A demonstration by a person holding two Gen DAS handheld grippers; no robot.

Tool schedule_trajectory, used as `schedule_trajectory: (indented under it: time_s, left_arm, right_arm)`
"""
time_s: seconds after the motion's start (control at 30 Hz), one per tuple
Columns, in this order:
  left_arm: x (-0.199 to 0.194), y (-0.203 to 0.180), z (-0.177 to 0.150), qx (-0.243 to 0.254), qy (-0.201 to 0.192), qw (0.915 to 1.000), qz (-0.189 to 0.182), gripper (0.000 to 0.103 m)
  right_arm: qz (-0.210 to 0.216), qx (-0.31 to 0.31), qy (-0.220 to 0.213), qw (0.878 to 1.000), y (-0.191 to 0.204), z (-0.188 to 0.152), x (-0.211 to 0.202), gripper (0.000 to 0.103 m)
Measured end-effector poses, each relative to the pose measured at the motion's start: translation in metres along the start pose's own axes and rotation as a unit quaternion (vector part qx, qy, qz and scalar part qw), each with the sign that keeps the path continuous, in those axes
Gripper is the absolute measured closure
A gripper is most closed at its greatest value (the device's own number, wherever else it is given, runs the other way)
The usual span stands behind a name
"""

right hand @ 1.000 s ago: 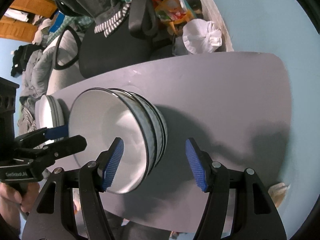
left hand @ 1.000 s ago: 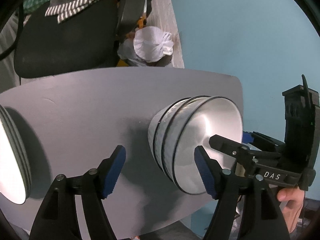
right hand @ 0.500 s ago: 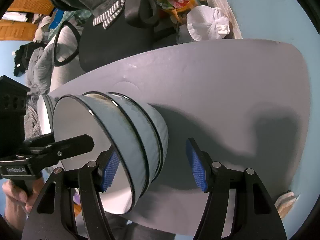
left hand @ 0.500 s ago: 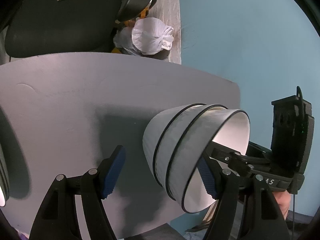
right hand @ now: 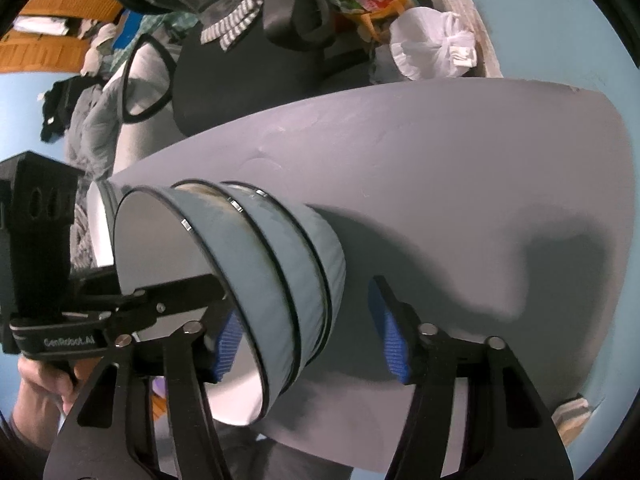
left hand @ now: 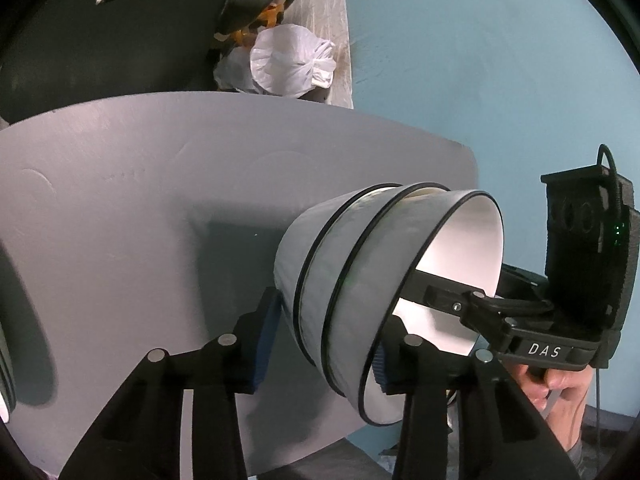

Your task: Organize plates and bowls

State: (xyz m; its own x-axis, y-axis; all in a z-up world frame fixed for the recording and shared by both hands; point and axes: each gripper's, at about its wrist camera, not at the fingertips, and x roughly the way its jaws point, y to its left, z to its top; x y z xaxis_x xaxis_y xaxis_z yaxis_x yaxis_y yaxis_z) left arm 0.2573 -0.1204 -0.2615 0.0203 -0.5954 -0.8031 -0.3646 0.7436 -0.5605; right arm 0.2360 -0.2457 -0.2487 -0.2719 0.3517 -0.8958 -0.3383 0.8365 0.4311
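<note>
A stack of nested bowls (left hand: 360, 280) is above the grey counter (left hand: 140, 200). The left gripper (left hand: 320, 340) is closing, its pads straddling the stack's wall. The right gripper (right hand: 312, 340) is also closing around the opposite wall; contact is unclear for both.

Left hand-held gripper (left hand: 320, 332) pointed steeply down, jaws closing, blue pads astride the stacked bowls' (left hand: 360, 280) wall. Right hand-held gripper (right hand: 308, 336) likewise angled down, jaws closing around the opposite wall. A hand (left hand: 556, 384) gripped each handle.
</note>
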Motion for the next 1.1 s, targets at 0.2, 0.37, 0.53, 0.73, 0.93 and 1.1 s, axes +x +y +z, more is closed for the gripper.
schedule_trajectory:
  time_s: [0.2,0.37,0.53,0.73,0.93,1.1]
  left_arm:
    - [-0.004,-0.003,0.0,0.01,-0.007,0.9998,0.016,0.073]
    - [-0.003,-0.006,0.001,0.016,-0.014,0.9994,0.029,0.074]
    - [-0.001,-0.005,0.001,0.008,-0.02,0.9994,0.027,0.075]
    - [-0.005,-0.005,-0.004,0.01,-0.021,0.9993,0.031,0.075]
    - [-0.004,-0.004,-0.003,0.009,-0.019,0.9992,0.034,0.076]
    - [-0.002,-0.005,-0.002,0.009,-0.02,0.9991,0.036,0.076]
  right_arm:
    - [0.001,-0.021,0.0,1.0,0.005,0.001,0.001,0.059]
    - [0.006,-0.017,-0.001,1.0,0.002,0.001,0.001,0.059]
    - [-0.002,-0.017,-0.004,1.0,0.001,0.001,0.001,0.052]
    - [-0.008,-0.026,-0.014,1.0,0.004,0.0,0.0,0.052]
    - [-0.005,-0.014,0.017,1.0,0.004,0.007,0.0,0.062]
    - [-0.017,-0.024,0.033,0.999,0.006,0.011,-0.003,0.071]
